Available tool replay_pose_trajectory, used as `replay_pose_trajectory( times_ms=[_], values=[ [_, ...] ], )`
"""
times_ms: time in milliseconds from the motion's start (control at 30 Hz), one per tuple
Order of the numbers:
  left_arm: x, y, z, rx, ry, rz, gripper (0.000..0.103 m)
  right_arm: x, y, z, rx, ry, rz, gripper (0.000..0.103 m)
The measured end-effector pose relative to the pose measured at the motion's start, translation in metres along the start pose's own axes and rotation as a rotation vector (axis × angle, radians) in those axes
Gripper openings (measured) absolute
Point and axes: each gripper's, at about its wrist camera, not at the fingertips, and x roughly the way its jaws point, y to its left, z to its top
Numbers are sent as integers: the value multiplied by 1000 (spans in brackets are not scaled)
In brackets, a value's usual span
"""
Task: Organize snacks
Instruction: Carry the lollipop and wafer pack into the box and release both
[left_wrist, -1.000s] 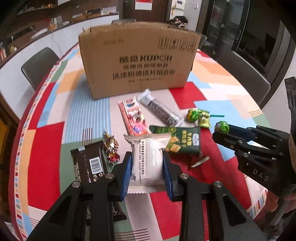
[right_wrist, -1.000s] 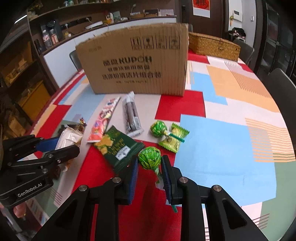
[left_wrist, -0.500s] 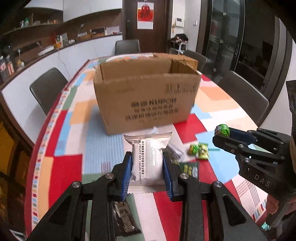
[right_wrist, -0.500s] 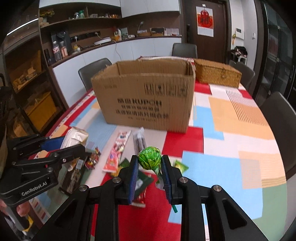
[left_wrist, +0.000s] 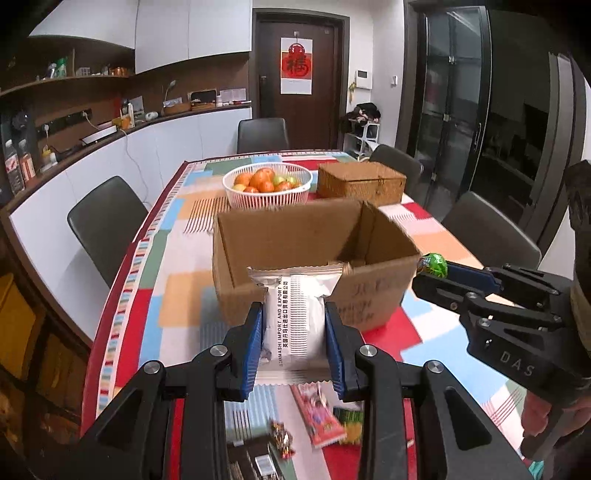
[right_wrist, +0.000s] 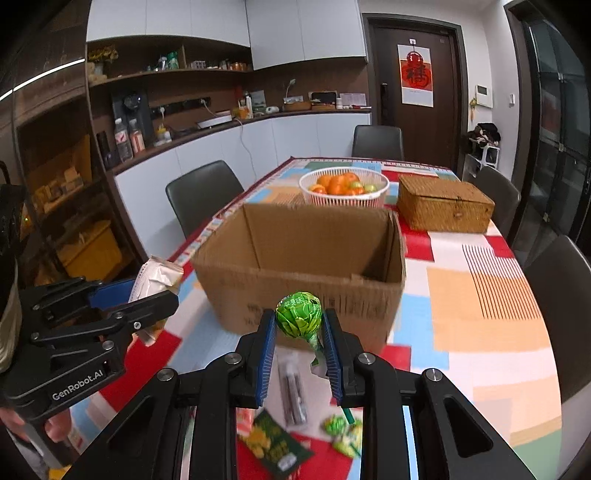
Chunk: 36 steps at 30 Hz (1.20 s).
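My left gripper (left_wrist: 293, 325) is shut on a white snack packet (left_wrist: 295, 314), held above the table in front of an open cardboard box (left_wrist: 314, 236). My right gripper (right_wrist: 299, 332) is shut on a green-wrapped lollipop (right_wrist: 298, 314), its stick hanging down between the pads. The cardboard box (right_wrist: 303, 254) stands just beyond it, and what I see of its inside is bare. The left gripper (right_wrist: 147, 295) with the packet (right_wrist: 157, 275) shows at the left of the right wrist view; the right gripper (left_wrist: 424, 275) with the lollipop (left_wrist: 433, 264) shows at the right of the left wrist view.
Below the grippers lie loose snacks: a pink packet (left_wrist: 317, 417), a dark packet (right_wrist: 291, 391), a green packet (right_wrist: 277, 443), green candies (right_wrist: 341, 432). Behind the box stand a white fruit basket (right_wrist: 343, 201) and a wicker box (right_wrist: 443, 206). Chairs ring the colourful table (right_wrist: 480, 295).
Both grippers have risen with their snacks and tilted up. The box's open top, the fruit basket and the wicker box have come into view; the loose snacks have slid to the bottom.
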Motion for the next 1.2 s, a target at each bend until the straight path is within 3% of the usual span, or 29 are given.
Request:
replay_pose_trajectory(
  times_ms=[400, 833, 900, 933, 967, 1200],
  values=[
    [44, 12, 63, -8, 60, -18, 32, 42, -20, 69, 38, 33, 43, 27],
    [94, 19, 92, -24, 158, -3, 35, 97, -38, 99, 77, 144, 25, 27],
    [92, 20, 91, -25, 146, 12, 54, 100, -38, 101, 65, 144, 11, 29],
    [88, 21, 90, -25, 131, 24, 57, 101, -38, 103, 59, 147, -2, 41],
    [85, 21, 88, -23, 121, 38, 58, 100, -38, 103, 60, 142, -20, 51],
    [57, 21, 70, -32, 83, 62, 58, 75, -29, 92, 4, 102, -40, 52]
  ],
)
